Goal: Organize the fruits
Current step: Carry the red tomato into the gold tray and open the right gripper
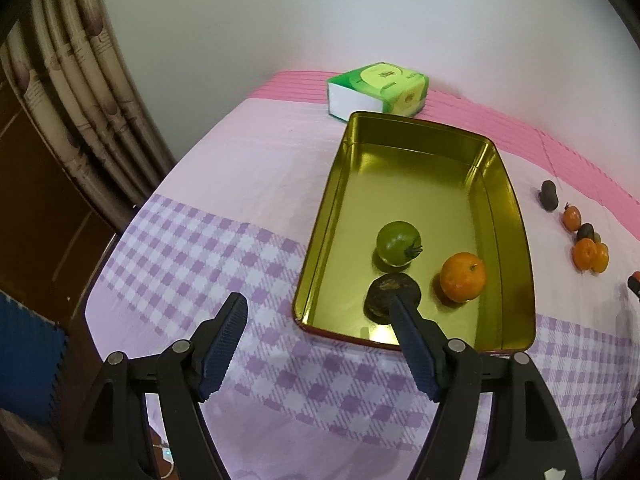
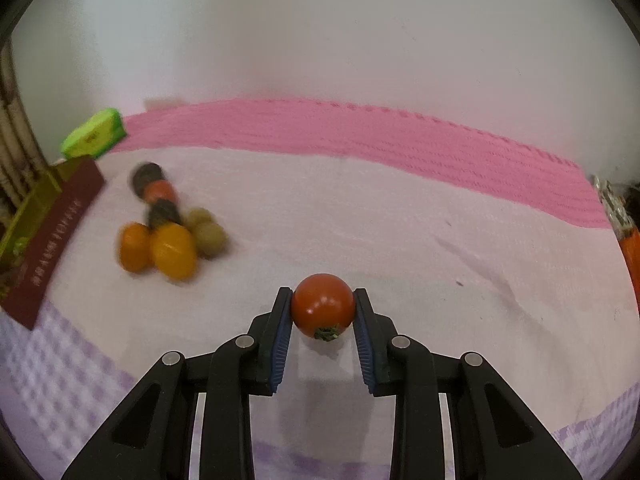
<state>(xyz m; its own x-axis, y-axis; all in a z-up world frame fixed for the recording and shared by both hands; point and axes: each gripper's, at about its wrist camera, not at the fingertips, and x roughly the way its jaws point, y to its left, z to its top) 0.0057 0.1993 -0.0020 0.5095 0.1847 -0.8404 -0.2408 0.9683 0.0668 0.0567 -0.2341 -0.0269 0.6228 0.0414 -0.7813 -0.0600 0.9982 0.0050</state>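
A gold metal tin lies on the cloth and holds a green tomato, an orange and a dark fruit. My left gripper is open and empty above the tin's near left corner. My right gripper is shut on a red tomato above the cloth. A pile of loose fruit with oranges, dark and green pieces lies to its left; the pile also shows in the left wrist view. The tin's red outer wall is at the far left.
A green tissue pack sits behind the tin by the wall; it also shows in the right wrist view. The pink and purple checked cloth covers the table. A curtain hangs at the left. An orange object is at the right edge.
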